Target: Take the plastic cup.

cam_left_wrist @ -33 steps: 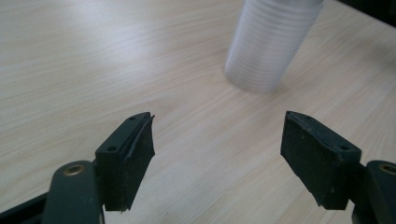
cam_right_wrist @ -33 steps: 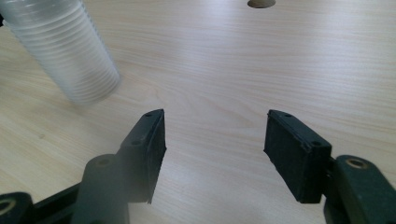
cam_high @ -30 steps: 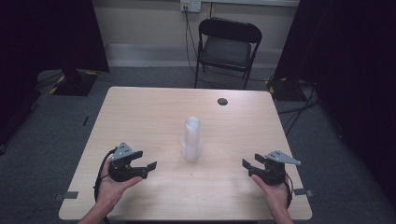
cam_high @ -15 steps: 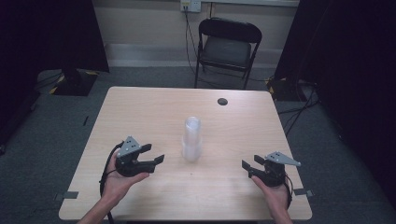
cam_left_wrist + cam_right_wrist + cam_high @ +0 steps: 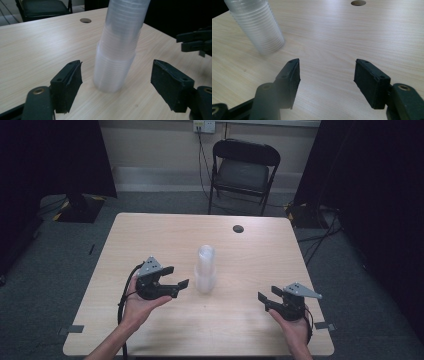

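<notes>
A tall stack of clear plastic cups stands upright near the middle of the wooden table. My left gripper is open just left of the stack, pointing at it. In the left gripper view the stack stands between and just beyond the wide-apart jaws, untouched. My right gripper is open near the front right of the table, well apart from the cups. In the right gripper view the stack is at the upper left, and bare wood lies between the jaws.
A small dark round cap or hole marks the table's far side. A black folding chair stands behind the table. The table's front edge runs close under both hands.
My left gripper has moved right and forward, closer to the cup stack. The right gripper has stayed in place.
</notes>
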Action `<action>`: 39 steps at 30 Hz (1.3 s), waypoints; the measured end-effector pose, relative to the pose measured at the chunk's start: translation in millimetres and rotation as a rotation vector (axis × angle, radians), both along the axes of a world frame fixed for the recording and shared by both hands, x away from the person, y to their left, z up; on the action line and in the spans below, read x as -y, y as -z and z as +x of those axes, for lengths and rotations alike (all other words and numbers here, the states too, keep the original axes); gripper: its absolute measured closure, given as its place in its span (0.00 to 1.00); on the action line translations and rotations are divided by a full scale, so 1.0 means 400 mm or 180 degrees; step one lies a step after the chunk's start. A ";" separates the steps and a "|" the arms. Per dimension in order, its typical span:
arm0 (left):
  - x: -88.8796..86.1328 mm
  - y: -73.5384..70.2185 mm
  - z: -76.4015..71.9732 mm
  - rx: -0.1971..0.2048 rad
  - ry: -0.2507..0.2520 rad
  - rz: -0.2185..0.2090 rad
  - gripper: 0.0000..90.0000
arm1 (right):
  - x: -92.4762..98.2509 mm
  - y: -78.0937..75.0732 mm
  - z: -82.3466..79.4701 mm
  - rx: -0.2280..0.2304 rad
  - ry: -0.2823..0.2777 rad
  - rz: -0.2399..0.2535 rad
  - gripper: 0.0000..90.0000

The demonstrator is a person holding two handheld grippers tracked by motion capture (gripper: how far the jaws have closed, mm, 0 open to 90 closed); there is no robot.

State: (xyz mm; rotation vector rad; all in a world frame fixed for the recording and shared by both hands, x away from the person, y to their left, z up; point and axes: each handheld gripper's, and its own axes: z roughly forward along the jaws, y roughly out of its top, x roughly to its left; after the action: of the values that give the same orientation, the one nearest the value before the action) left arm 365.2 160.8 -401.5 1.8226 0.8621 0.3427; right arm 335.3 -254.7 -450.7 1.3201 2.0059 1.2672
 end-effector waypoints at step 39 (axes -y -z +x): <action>0.152 -0.044 0.146 0.0230 0.0236 0.0117 0.18 | -0.006 0.013 0.001 -0.0111 0.0001 0.0001 0.35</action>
State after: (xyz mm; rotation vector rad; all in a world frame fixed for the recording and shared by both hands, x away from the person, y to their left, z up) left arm 423.6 100.1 -383.8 1.8593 0.7408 0.3770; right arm 335.8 -252.2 -455.8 1.3516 2.0291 1.2525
